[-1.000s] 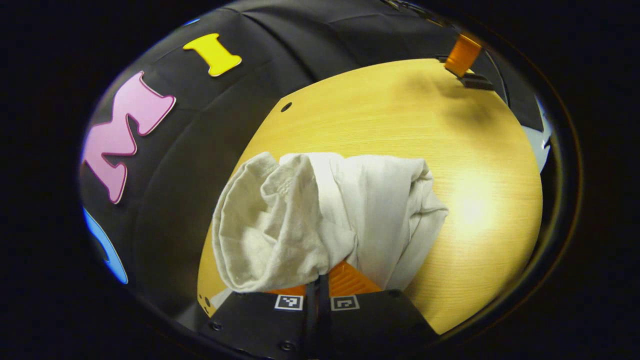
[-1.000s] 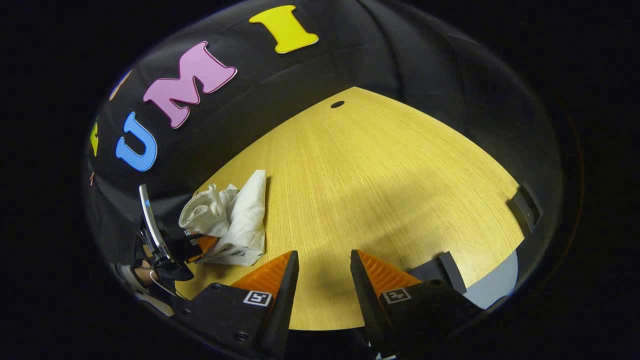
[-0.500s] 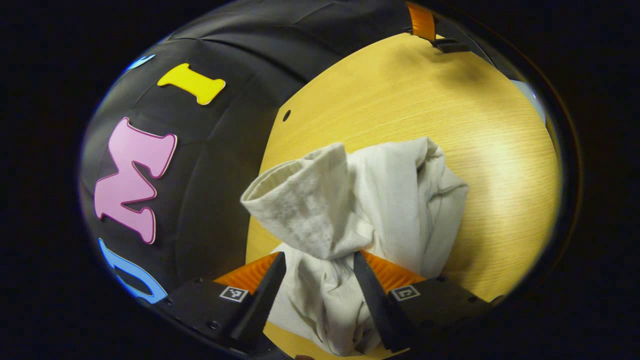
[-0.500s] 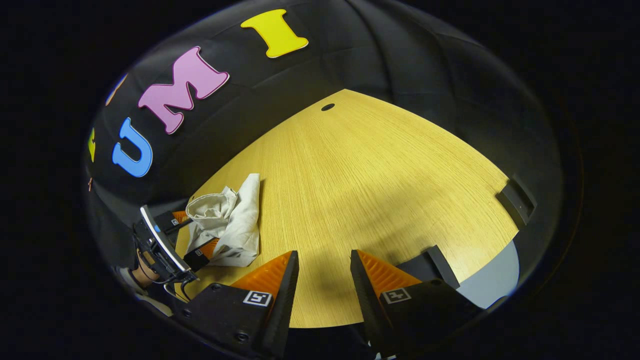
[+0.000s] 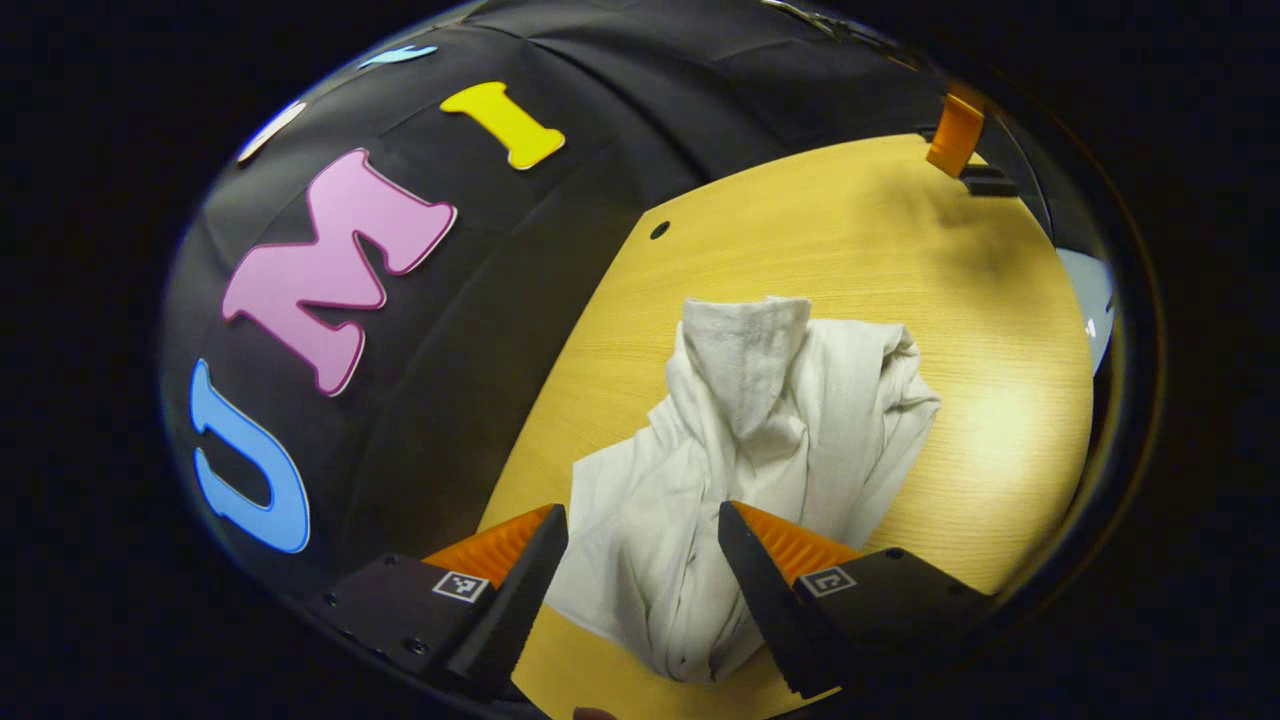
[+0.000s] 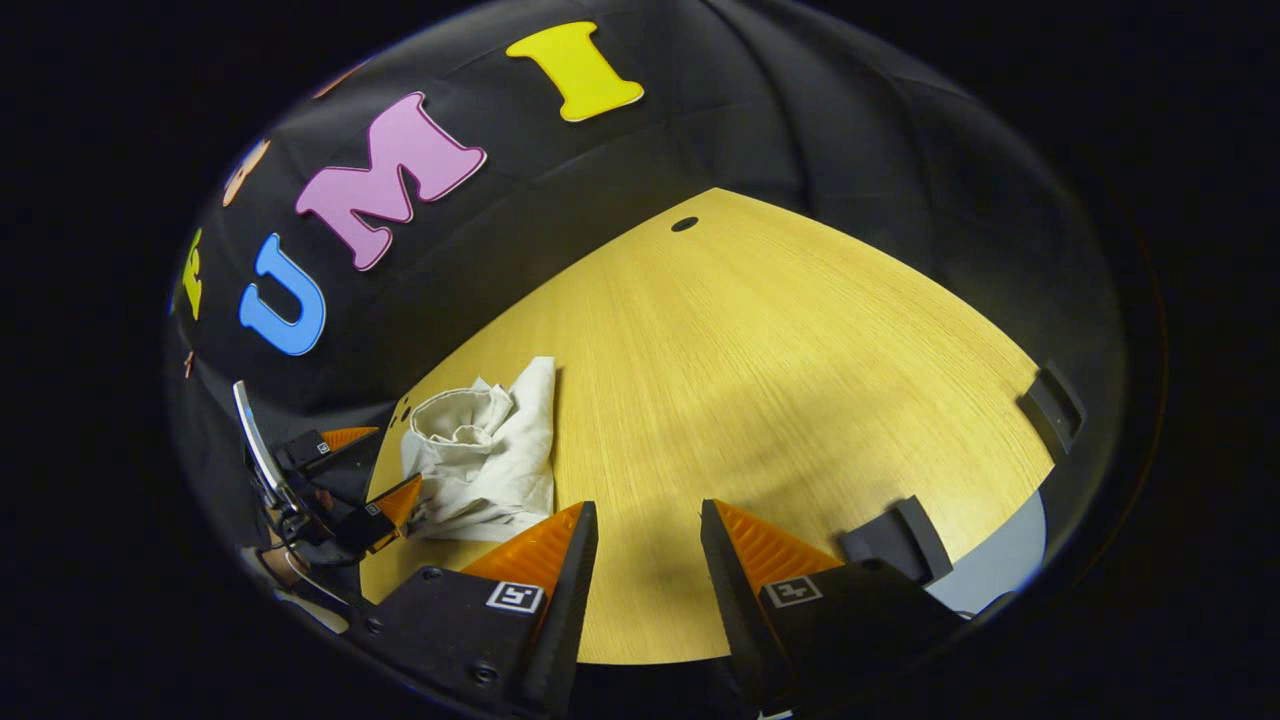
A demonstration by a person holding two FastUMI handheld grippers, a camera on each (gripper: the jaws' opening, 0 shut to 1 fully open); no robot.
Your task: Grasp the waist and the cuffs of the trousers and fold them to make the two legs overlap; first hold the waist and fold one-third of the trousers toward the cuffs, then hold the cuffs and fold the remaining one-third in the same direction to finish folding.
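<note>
The off-white trousers [image 5: 770,440] lie crumpled in a heap on the yellow wooden table [image 5: 880,250]. My left gripper [image 5: 640,530] is open, its fingers standing apart on either side of the heap's near end, with cloth lying loose between them. In the right gripper view the same trousers [image 6: 490,455] lie bunched at the table's left edge, with the left gripper [image 6: 375,470] beside them. My right gripper [image 6: 648,525] hovers open over bare table [image 6: 760,360], well to the right of the trousers, holding nothing.
Black booth cloth rises just behind and to the left of the table. A small dark hole [image 5: 659,230] marks the table's far corner. Black fixtures [image 6: 900,540] sit at the table's right edge. The right gripper's finger [image 5: 955,135] shows far off.
My left gripper went from shut on the trousers to open and let them drop; the cloth settled into a heap. The right gripper stayed open, nearly still.
</note>
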